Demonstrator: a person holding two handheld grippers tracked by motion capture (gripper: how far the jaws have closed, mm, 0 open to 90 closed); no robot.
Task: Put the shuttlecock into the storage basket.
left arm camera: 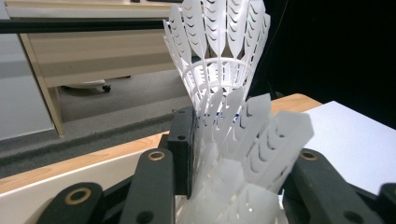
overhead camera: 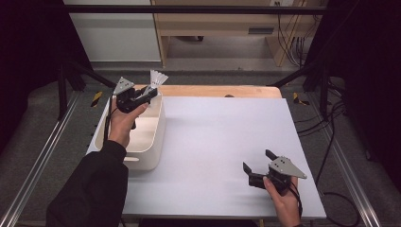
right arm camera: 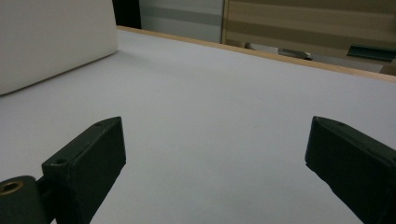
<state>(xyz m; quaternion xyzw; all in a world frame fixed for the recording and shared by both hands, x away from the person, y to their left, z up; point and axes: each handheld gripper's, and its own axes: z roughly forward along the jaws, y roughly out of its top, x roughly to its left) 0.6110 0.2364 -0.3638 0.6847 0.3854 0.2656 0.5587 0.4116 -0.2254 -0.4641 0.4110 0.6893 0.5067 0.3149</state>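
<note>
The left hand-held gripper (overhead camera: 150,91) pinches white shuttlecocks (overhead camera: 158,78) — one stacked in another — above the far end of the white bin (overhead camera: 153,142) at the worktop's (overhead camera: 222,137) left edge. The right hand-held gripper (overhead camera: 257,165) hovers near the front right corner, jaws spread — bare worktop ahead of it.

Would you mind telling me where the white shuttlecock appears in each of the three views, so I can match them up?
High view: the shuttlecock is at upper left, sticking out of the left gripper above the white bin.
Left gripper view: centre, clamped between the black jaws, skirt rising to the top edge.
Right gripper view: not in it.
Shared landmark: the table's wooden far edge.
</note>
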